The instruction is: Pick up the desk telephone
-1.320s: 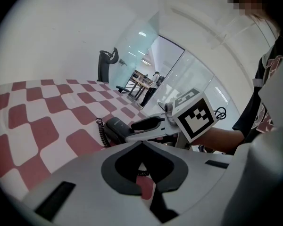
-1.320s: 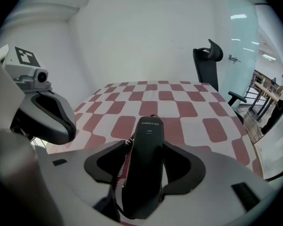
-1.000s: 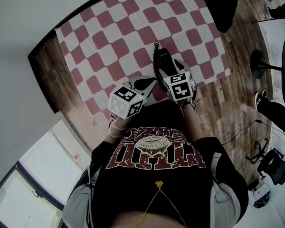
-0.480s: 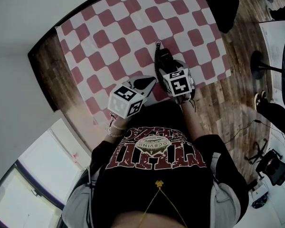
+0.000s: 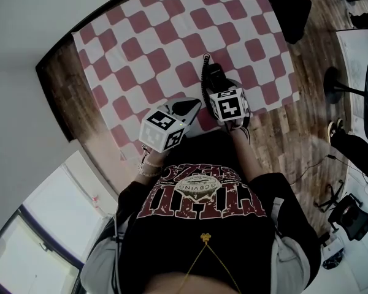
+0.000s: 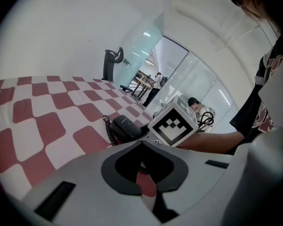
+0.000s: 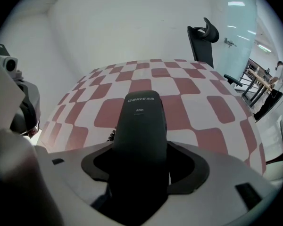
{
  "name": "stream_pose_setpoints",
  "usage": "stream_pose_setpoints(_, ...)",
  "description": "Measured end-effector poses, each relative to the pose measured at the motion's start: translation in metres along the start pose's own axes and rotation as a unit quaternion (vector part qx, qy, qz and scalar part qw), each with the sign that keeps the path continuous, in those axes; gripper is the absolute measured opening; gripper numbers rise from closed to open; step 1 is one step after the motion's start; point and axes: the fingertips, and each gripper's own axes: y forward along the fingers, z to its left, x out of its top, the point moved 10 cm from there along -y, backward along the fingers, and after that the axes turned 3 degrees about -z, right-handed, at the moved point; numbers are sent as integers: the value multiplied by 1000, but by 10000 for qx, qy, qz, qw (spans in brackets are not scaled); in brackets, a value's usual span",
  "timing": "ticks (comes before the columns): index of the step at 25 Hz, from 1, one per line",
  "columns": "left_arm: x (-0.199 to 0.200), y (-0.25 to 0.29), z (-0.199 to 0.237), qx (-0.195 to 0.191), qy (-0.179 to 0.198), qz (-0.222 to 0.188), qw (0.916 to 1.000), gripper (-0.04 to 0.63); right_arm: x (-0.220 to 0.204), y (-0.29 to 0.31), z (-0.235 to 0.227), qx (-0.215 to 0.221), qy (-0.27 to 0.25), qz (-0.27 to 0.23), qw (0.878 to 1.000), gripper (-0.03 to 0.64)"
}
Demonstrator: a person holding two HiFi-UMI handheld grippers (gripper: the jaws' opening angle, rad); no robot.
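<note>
The black desk telephone (image 5: 216, 75) lies on the red-and-white checked cloth (image 5: 153, 41) near the table's front edge, its coiled cord (image 5: 203, 72) on its left side. My right gripper (image 5: 219, 86) is over its near end. In the right gripper view the handset (image 7: 140, 121) runs lengthwise between the jaws, and the right gripper (image 7: 140, 168) is shut on it. My left gripper (image 5: 193, 105) hovers just left of the phone, shut and holding nothing. The left gripper view has the phone (image 6: 125, 126) and its cord (image 6: 108, 131) just beyond the left gripper (image 6: 142, 145).
A black office chair (image 5: 285, 5) stands at the table's far right corner. Bare wooden tabletop (image 5: 61, 84) borders the cloth on the left. On the floor to the right are a round black stand base (image 5: 337, 84), cables and someone's shoe (image 5: 336, 127).
My right gripper and the phone have shifted slightly to the right and away from me. My left gripper has stayed in place.
</note>
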Motion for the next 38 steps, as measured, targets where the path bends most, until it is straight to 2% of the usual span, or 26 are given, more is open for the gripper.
stream_pose_setpoints(7,-2,4,2,-47,-62,25,10000,9,1,2,0,92,-198,-2,9998,291)
stream_pose_setpoints(13,-3,6,1,-96,-60,44,9999,9,-7,-1,-2,-1,-85,-384,9992,291)
stream_pose_setpoints(19,-3,3,0,-31,-46,17,10000,9,-9,-1,-4,62,-188,-435,9989,288)
stream_pose_setpoints(32,-6,-3,-8,414,-128,-123,9990,9,-9,-3,-9,382,-813,-97,9959,287)
stream_pose_setpoints(38,-12,0,-12,448,-347,-175,9982,9,-9,-5,-9,586,-1100,41,9922,287)
